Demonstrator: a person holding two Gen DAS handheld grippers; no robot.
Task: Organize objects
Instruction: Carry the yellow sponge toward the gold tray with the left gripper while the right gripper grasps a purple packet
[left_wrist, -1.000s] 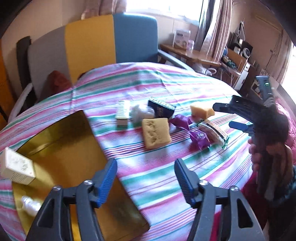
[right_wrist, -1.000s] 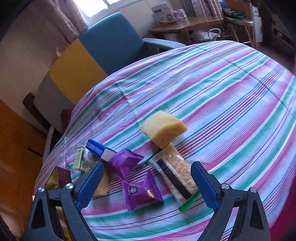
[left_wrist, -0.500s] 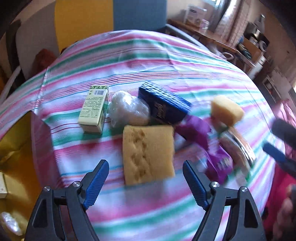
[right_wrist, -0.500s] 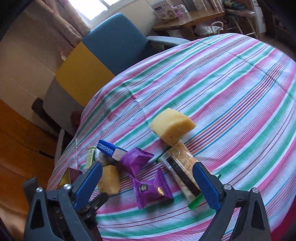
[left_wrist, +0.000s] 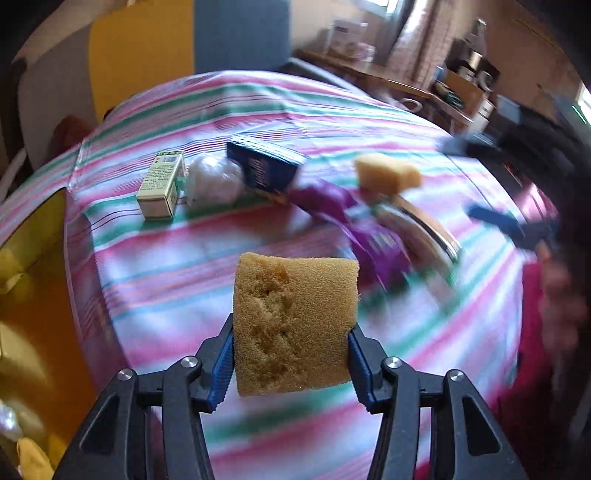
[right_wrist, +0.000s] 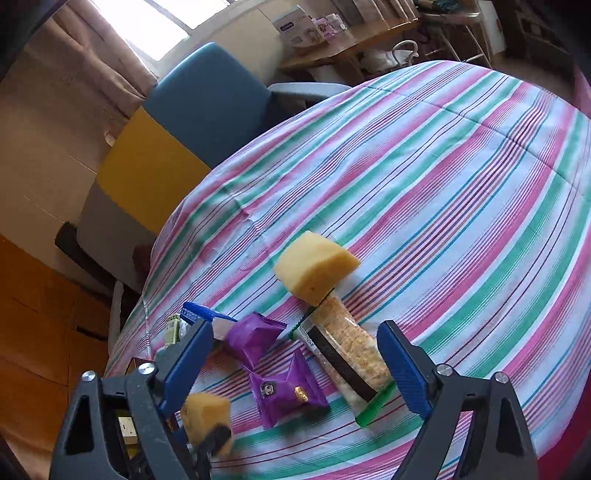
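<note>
My left tool (left_wrist: 291, 363) is clamped on the big tan sponge (left_wrist: 293, 325), low centre of the left view; both blue pads (left_wrist: 223, 363) press its sides. Jaws have just been closing, sponge between them. It looks lifted clear of the striped cloth (left_wrist: 192, 280), though the picture is blurred. In the right view the same sponge (right_wrist: 205, 411) shows at the lower left, w/ a dark finger of that tool across it.

My right tool (right_wrist: 295, 363) stands wide, nothing gripped. Its jaws have just been narrowing a bit, w/ two purple snack packs (right_wrist: 280, 373) and a cracker pack (right_wrist: 345, 354) lying on the cloth between the tips as seen from that camera; pads touch none of them.

Outward from there: a smaller yellow sponge wedge (right_wrist: 314, 267) sits at the far end of the cracker pack, touching it, centre of the frame. Left of the purple packs is a dark blue box (right_wrist: 201, 314), partly behind my left-hand finger.

In the left view, upper centre, that blue box (left_wrist: 264, 168) leans by a clear plastic bundle (left_wrist: 214, 179), and a small pale carton (left_wrist: 162, 184) lies just left of the bundle. Gold tray (left_wrist: 33, 266) runs down the left edge. My right hand (left_wrist: 561, 295) and its tool (left_wrist: 491, 184) are a blur at right.

The bench carries the striped cloth; a blue, yellow and grey chair (right_wrist: 173, 144) stands behind it, upper left.
</note>
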